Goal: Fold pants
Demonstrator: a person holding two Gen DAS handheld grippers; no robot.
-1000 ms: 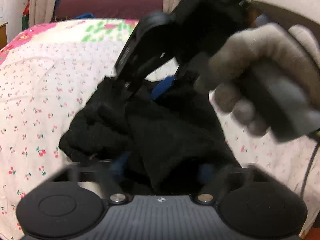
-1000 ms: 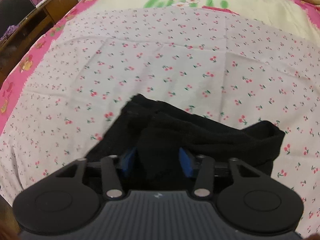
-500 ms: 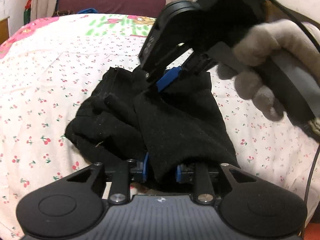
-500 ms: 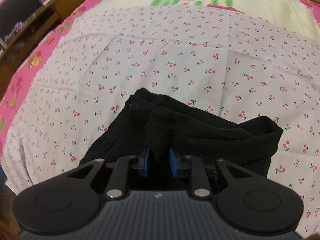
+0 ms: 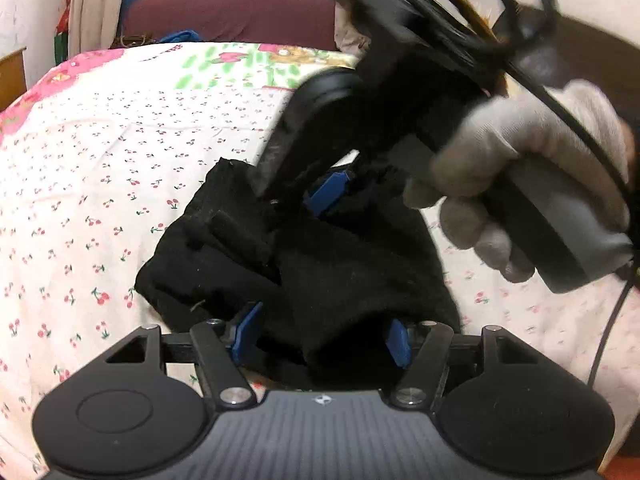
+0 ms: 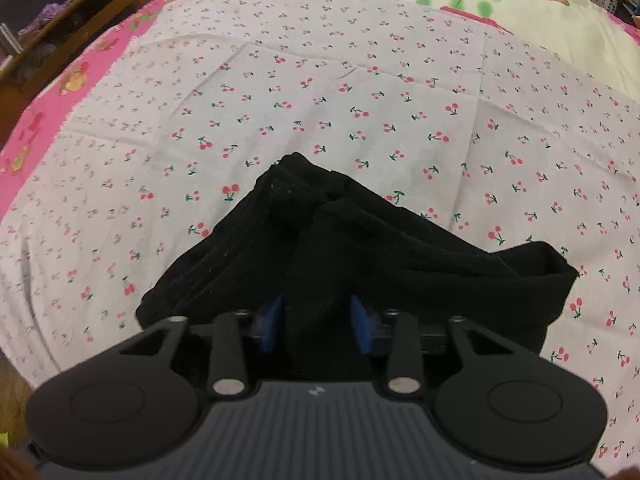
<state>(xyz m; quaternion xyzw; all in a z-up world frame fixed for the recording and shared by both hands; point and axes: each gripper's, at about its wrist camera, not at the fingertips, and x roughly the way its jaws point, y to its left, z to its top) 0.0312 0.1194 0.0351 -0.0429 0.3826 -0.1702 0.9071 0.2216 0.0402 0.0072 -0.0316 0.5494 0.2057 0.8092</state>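
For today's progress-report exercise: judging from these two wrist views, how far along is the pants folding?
Done: the black pants lie bunched in stacked layers on the cherry-print sheet, so several folds appear made. In hand: the left gripper and the right gripper both stand open around fabric, gripping nothing firmly. Left: the bundle looks uneven, so squaring and flattening probably remain.

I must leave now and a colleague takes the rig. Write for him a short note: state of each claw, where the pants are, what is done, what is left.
Left claw: open, black pants lying loose between its pads.
Right claw: also open, a fold of the pants between its pads, not pinched.
Pants: a bunched, partly folded heap on the cherry-print sheet.
Done: pants gathered into a rough bundle.
Left: probably flatten it and tidy the last fold.
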